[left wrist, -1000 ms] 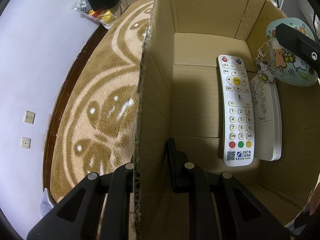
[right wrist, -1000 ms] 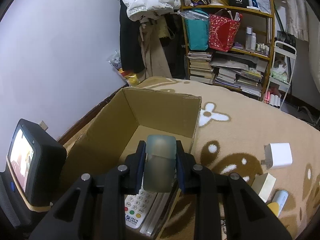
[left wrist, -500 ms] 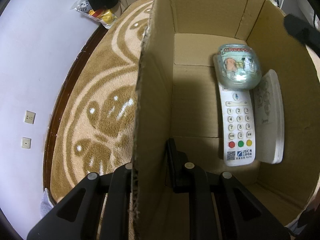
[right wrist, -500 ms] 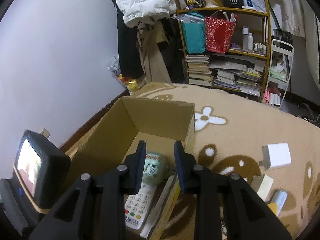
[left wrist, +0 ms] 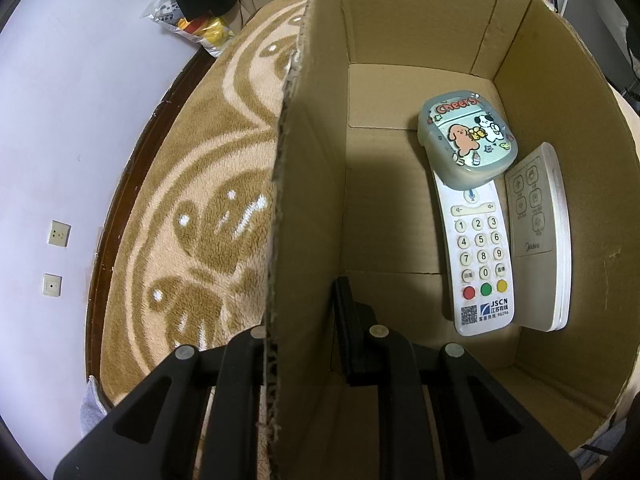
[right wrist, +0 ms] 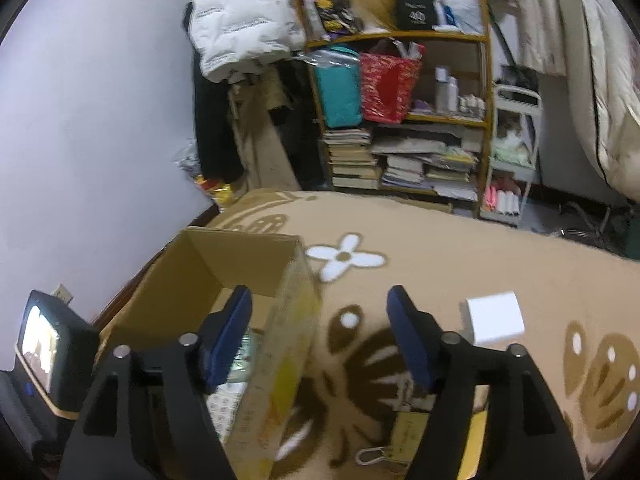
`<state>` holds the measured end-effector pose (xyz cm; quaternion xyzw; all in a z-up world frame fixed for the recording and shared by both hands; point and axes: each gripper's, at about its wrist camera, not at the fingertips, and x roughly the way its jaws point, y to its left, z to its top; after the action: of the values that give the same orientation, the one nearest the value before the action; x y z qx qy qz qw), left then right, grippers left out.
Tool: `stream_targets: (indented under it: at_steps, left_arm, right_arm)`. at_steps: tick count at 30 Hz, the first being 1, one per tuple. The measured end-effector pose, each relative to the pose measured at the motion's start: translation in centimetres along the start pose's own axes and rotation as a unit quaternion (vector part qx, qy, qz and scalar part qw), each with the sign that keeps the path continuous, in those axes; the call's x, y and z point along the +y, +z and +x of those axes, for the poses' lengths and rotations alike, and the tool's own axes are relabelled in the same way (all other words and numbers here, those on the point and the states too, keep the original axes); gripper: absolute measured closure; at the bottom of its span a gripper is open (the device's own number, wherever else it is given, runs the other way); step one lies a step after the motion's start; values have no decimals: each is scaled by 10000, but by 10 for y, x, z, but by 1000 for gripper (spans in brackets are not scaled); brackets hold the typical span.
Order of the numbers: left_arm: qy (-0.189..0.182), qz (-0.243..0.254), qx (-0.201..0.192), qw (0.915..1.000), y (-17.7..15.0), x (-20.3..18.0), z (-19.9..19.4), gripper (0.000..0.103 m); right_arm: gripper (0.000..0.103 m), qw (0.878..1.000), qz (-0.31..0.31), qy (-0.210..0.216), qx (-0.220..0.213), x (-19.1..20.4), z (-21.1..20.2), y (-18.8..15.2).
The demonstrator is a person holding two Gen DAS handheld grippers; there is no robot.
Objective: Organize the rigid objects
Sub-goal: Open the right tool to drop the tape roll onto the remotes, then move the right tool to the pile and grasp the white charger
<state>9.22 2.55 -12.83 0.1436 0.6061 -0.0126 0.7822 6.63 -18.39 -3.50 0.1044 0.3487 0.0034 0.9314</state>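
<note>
An open cardboard box [left wrist: 308, 160] stands on the carpet. My left gripper [left wrist: 300, 332] is shut on its left wall, one finger outside and one inside. On the box floor a grey-green case with cartoon dog stickers [left wrist: 466, 144] lies across the top of a white TV remote [left wrist: 480, 264], beside a white fan remote [left wrist: 538, 240]. My right gripper [right wrist: 318, 296] hovers over the box's right wall [right wrist: 280, 340]. Its jaws are opening with nothing between them. The case [right wrist: 242, 356] shows just behind its left finger.
A white cube charger [right wrist: 496, 318] lies on the patterned carpet [right wrist: 440, 248] right of the box. A yellowish block with a carabiner [right wrist: 370, 458] is near the bottom edge. A crowded bookshelf [right wrist: 400, 120] and hanging clothes stand at the back. The wall [left wrist: 60, 120] runs along the left.
The right gripper let go of the case, which dropped onto the TV remote in the box. It then drew back to the right and its jaws spread wide. The left gripper stayed put.
</note>
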Motion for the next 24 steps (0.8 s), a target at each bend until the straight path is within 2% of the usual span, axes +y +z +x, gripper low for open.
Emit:
stream_targets:
  at_steps: [3, 6, 16, 24]
  left_arm:
    - [1, 7, 4, 10000, 0, 0, 0, 87]
    - [0, 19, 9, 10000, 0, 0, 0, 87]
    - [7, 33, 13, 10000, 0, 0, 2, 87]
    - [-28, -2, 29, 10000, 0, 2, 2, 87]
  right_arm:
    - [9, 9997, 209, -123, 26, -17, 4, 1]
    - [1, 9989, 349, -311, 67, -32, 7, 0]
    - [0, 9924, 903, -559, 625, -73, 30, -16]
    - [0, 9876, 1208, -604, 798, -96, 41, -28]
